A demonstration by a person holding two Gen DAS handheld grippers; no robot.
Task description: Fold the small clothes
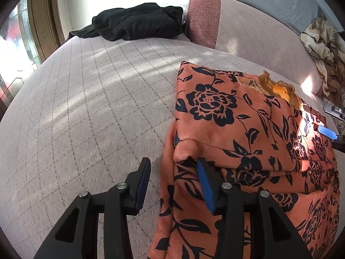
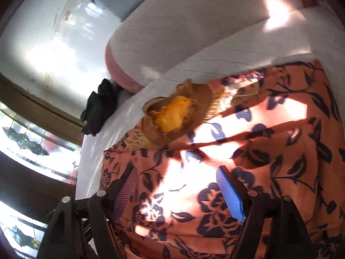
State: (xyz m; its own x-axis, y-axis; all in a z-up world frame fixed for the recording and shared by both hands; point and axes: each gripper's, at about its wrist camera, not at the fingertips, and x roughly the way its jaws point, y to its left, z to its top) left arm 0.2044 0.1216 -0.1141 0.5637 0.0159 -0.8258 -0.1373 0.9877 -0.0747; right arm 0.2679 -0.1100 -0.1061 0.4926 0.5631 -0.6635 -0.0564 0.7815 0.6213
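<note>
Our left gripper (image 1: 172, 185) jaws gape beside the orange flowered dress (image 1: 248, 129) at lower right, our right gripper (image 2: 179, 194) gapes above it, maybe nearer.

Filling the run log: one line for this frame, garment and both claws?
garment: orange floral garment partly folded on sofa | left claw: open, right pad at fold edge | right claw: open above garment

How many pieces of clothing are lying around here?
3. An orange floral garment lies spread on the sofa seat under the grippers. A black garment is bunched at the seat's far end. A tan patterned cloth lies crumpled off to the right. More may be hidden.
</note>
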